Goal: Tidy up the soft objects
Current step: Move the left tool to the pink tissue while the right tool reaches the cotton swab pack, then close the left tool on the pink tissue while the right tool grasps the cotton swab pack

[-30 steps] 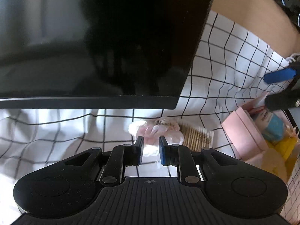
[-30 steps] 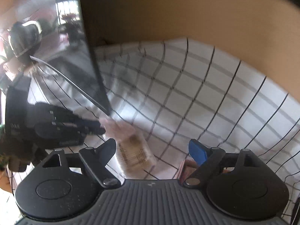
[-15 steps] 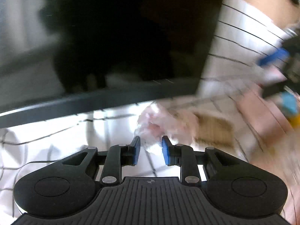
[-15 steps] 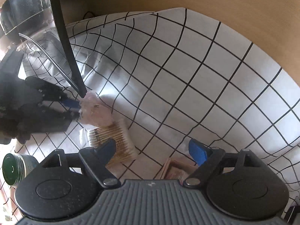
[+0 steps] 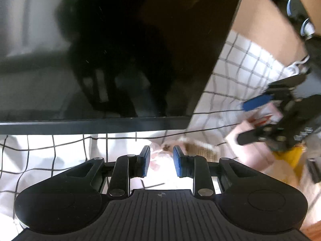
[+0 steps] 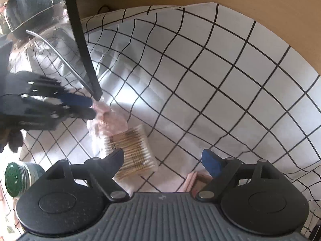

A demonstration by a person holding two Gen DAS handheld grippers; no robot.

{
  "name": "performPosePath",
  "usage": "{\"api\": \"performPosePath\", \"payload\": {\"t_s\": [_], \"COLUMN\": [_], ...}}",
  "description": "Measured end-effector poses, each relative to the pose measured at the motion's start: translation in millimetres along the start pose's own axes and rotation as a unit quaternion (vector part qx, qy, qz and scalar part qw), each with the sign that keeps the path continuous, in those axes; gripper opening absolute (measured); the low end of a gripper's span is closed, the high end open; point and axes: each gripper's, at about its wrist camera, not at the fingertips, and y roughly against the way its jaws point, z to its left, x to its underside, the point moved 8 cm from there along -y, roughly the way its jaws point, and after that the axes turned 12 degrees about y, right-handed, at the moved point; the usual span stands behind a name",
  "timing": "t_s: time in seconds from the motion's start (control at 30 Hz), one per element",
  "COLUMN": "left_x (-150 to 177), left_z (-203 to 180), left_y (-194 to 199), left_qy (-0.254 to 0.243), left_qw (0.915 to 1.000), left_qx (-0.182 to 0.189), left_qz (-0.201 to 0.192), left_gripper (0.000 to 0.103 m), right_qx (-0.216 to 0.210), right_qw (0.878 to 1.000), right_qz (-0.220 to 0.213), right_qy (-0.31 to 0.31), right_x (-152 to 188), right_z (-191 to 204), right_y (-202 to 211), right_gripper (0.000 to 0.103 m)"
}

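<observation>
The left gripper (image 5: 161, 161) stands narrow, and its blue pads (image 5: 177, 160) flank the near end of a crinkled pink plastic packet (image 6: 108, 120); from the right wrist view its tips meet the packet's upper end, but whether the pads actually press on it I cannot tell. The packet lies on a white cloth with a black grid (image 6: 210, 92), right at the lower corner of a black monitor (image 5: 120, 50) that stands over the cloth's left part. Touching the packet on its near side, partly under it, is a clear pack of cotton swabs (image 6: 134, 150) with 2 white tip rows and tan sticks. The right gripper (image 6: 162, 158) hangs wide above the cloth with nothing between its fingers, its left finger over the swab pack's corner. Just under its right finger shows the rim of a pink box (image 6: 192, 182). A green-lidded jar (image 6: 15, 178) sits by the cloth's left edge. In the left wrist view the right gripper (image 5: 250, 120) is blurred above the pink box (image 5: 250, 150) and a yellow item (image 5: 291, 156).
</observation>
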Motion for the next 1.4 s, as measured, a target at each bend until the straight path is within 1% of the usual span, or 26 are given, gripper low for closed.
{"api": "performPosePath", "payload": {"t_s": [0.1, 0.2, 0.23, 0.3, 0.33, 0.4, 0.47, 0.53, 0.67, 0.77, 0.8, 0.83, 0.87, 0.9, 0.97, 1.1, 1.17, 1.23, 1.33, 1.4], "left_x": [1, 5, 5, 6, 5, 9, 9, 8, 5, 3, 2, 2, 3, 4, 8, 16, 17, 18, 20, 26], "left_z": [-2, -1, 2, 8, 10, 9, 8, 7, 16, 24, 25, 27, 28, 31, 32, 26, 24, 22, 16, 3], "left_y": [-16, -30, -33, -38, -39, -40, -37, -37, -30, -23, -22, -21, -20, -16, -11, 15, 33, 53, 90, 120], "left_qy": [-0.022, -0.052, -0.056, -0.05, -0.046, -0.046, -0.048, -0.042, -0.002, 0.025, 0.029, 0.032, 0.033, 0.039, 0.04, 0.017, 0.004, 0.005, -0.007, -0.008], "left_qw": [0.9993, 0.9953, 0.9937, 0.9921, 0.9927, 0.9931, 0.9931, 0.9943, 0.9962, 0.9967, 0.9967, 0.9967, 0.9964, 0.9967, 0.9972, 0.9984, 0.9983, 0.9983, 0.9974, 0.9967], "left_qx": [-0.022, -0.067, -0.082, -0.1, -0.098, -0.096, -0.093, -0.082, -0.073, -0.059, -0.058, -0.059, -0.061, -0.057, -0.047, -0.041, -0.053, -0.057, -0.07, -0.075], "left_qz": [0.021, 0.047, 0.051, 0.056, 0.053, 0.05, 0.051, 0.054, 0.048, 0.049, 0.048, 0.045, 0.048, 0.044, 0.042, 0.034, 0.023, 0.013, -0.012, -0.031], "left_gripper": [0.028, 0.03, 0.031, 0.033, 0.033, 0.033, 0.032, 0.034, 0.034, 0.034, 0.031, 0.027, 0.019, 0.017, 0.013, 0.012, 0.011, 0.011, 0.011, 0.011], "right_qx": [0.003, 0.003, 0.001, -0.01, -0.015, -0.028, -0.047, -0.064, -0.088, -0.103, -0.1, -0.1, -0.105, -0.11, -0.104, -0.108, -0.111, -0.114, -0.111, -0.109], "right_qw": [1.0, 1.0, 1.0, 0.999, 0.999, 0.999, 0.998, 0.995, 0.987, 0.98, 0.979, 0.979, 0.979, 0.978, 0.98, 0.983, 0.984, 0.985, 0.987, 0.989], "right_qz": [0.006, 0.011, 0.013, 0.016, 0.016, 0.02, 0.038, 0.063, 0.112, 0.143, 0.151, 0.15, 0.146, 0.143, 0.131, 0.108, 0.098, 0.087, 0.063, 0.043], "right_qy": [-0.002, -0.012, -0.017, -0.026, -0.025, -0.003, 0.032, 0.047, 0.072, 0.089, 0.096, 0.098, 0.1, 0.106, 0.109, 0.104, 0.098, 0.094, 0.096, 0.095], "right_x": [4, 7, 6, 3, 2, -4, -11, -16, -22, -21, -20, -20, -20, -21, -24, -26, -26, -30, -36, -38], "right_z": [-4, -10, -12, -14, -13, -5, 8, 20, 39, 47, 48, 49, 50, 52, 53, 58, 61, 69, 82, 90], "right_y": [1, -1, -1, -4, -5, -10, -23, -41, -74, -88, -91, -92, -90, -86, -74, -44, -29, -13, 13, 34], "right_gripper": [0.085, 0.085, 0.085, 0.085, 0.085, 0.085, 0.085, 0.085, 0.085, 0.087, 0.087, 0.085, 0.079, 0.073, 0.072, 0.072, 0.072, 0.072, 0.072, 0.072]}}
